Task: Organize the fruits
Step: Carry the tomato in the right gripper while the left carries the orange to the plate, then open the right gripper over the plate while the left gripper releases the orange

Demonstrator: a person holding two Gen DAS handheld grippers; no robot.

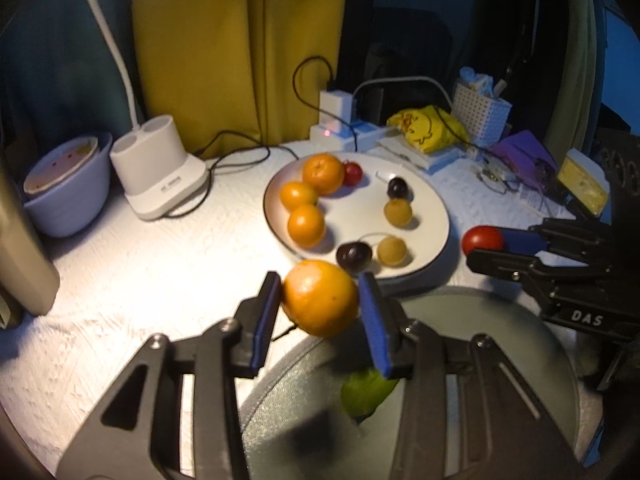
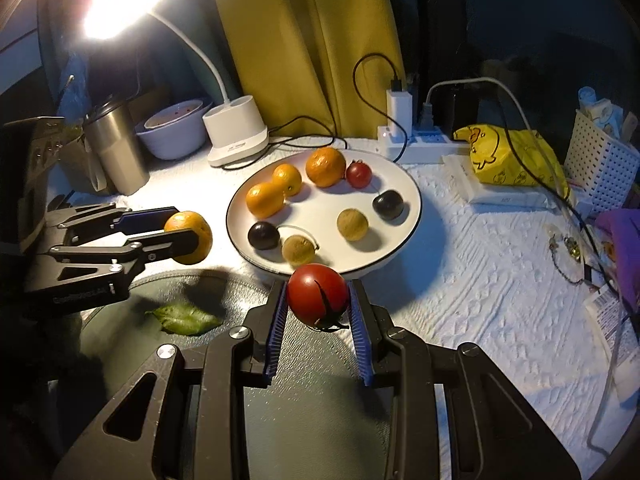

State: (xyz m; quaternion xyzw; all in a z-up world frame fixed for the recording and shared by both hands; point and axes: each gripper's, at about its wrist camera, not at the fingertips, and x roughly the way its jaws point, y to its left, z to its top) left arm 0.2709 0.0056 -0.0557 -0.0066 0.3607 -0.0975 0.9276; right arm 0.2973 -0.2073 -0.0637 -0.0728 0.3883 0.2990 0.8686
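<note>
My left gripper (image 1: 320, 300) is shut on an orange (image 1: 320, 298), held above the near rim of a grey-green plate (image 1: 500, 344) that carries a green leaf (image 1: 366, 394). My right gripper (image 2: 318, 302) is shut on a red tomato (image 2: 317, 294) over the same grey-green plate (image 2: 300, 420). Each gripper shows in the other's view, the right gripper (image 1: 486, 246) with the tomato and the left gripper (image 2: 188, 236) with the orange. Behind them a white plate (image 1: 432, 208) holds three oranges, a small tomato (image 1: 352, 173), two dark plums and two tan round fruits.
A white lamp base (image 1: 160, 168) and a lilac bowl (image 1: 64, 196) stand at the back left, with a steel tumbler (image 2: 116, 152). A power strip (image 1: 344, 132), cables, a yellow bag (image 1: 432, 128), a white basket (image 1: 480, 114) and purple items crowd the back right.
</note>
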